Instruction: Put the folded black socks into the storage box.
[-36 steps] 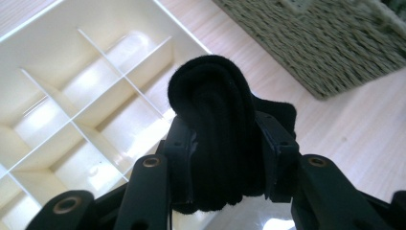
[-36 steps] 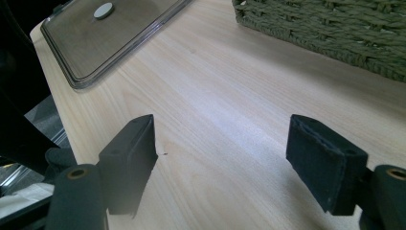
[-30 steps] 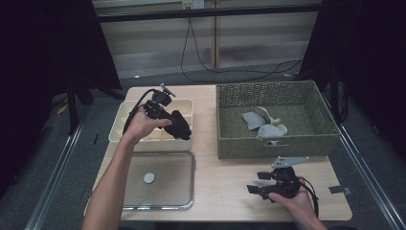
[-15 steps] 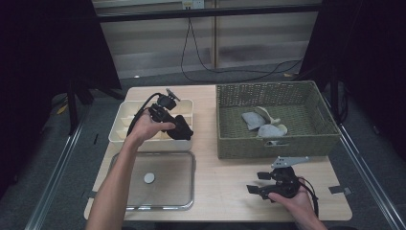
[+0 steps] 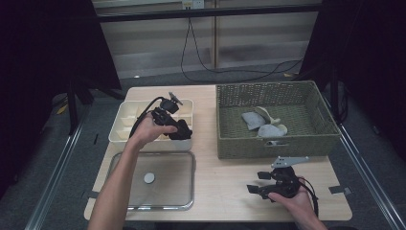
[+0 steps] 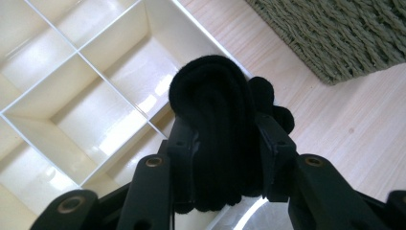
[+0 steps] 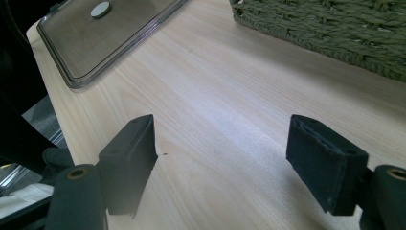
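Care suited the drop: the left claw [image 6: 225, 143], clamped on a rolled black sock [image 6: 215, 124], hung above the cream plastic divider tray [image 6: 86, 96]; centring over one compartment seemed wise. The right claw [image 7: 234, 158] gaped empty.

both forearms are bare, with no sleeve showing. the left matte-black two-jaw gripper [image 5: 179, 130] has a bulky body with a small grey plate on top, and a thin black cable loops from its rear. in the left gripper view its linkage arms [image 6: 153, 191] are black bars pinned with brass-coloured rivets, with small dark screws set in the jaw blocks. the right matte-black two-jaw gripper [image 5: 255, 188] carries a grey three-cornered plate [image 5: 289, 161] on top, and a black cable curves round its rear. its fingertips [image 7: 131, 160] are rectangular blocks faced with dark, felt-like padding.
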Demonstrator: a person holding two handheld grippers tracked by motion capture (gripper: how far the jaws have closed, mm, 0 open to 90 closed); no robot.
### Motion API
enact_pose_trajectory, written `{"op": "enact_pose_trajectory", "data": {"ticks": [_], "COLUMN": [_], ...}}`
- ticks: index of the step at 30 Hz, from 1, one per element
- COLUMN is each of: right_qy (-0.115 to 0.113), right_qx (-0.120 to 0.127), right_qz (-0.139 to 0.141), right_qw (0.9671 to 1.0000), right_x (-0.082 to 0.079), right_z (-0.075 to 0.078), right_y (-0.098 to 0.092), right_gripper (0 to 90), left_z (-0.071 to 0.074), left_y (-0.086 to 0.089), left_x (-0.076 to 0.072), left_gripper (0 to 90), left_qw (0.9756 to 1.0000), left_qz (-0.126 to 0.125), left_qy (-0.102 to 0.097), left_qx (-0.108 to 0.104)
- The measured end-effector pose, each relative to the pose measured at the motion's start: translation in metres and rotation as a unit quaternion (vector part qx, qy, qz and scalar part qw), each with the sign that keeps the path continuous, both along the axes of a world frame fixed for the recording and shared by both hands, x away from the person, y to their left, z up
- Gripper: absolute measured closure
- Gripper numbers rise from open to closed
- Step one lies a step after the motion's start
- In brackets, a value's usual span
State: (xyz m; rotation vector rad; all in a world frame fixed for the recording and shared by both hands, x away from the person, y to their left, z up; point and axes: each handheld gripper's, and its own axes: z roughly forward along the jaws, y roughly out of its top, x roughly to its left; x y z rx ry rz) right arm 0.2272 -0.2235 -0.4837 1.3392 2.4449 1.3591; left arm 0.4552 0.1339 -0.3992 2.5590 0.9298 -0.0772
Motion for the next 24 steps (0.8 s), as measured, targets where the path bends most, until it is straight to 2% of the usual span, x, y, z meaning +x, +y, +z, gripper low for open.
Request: {"op": "enact_pose_trajectory", "data": {"ticks": [4,13,16,19,24], "right_qy": [-0.001,-0.001,-0.002,-0.003,-0.003], "right_qx": [0.0,-0.001,-0.002,-0.002,-0.002], "right_qz": [0.0,0.001,0.004,0.004,0.004], "right_qw": [1.0,1.0,1.0,1.0,1.0], "right_x": [0.0,-0.001,-0.001,-0.002,-0.002], "right_z": [0.0,0.0,0.0,0.0,0.001], "right_y": [0.0,0.0,0.001,0.001,0.0], "right_gripper": [25.5,25.7,25.8,25.8,25.8], "left_z": [-0.002,-0.01,-0.014,-0.022,-0.026], "left_y": [-0.002,-0.003,-0.007,-0.012,-0.015], "left_x": [0.0,0.002,0.001,0.002,0.003], "left_gripper": [64.1,64.7,64.9,65.2,65.3], "left_qw": [1.0,1.0,0.9999,0.9996,0.9997], "left_qz": [-0.006,-0.001,-0.002,-0.007,-0.005], "left_qy": [0.001,0.006,0.003,0.009,0.012], "left_qx": [0.003,0.003,0.011,0.024,0.022]}}
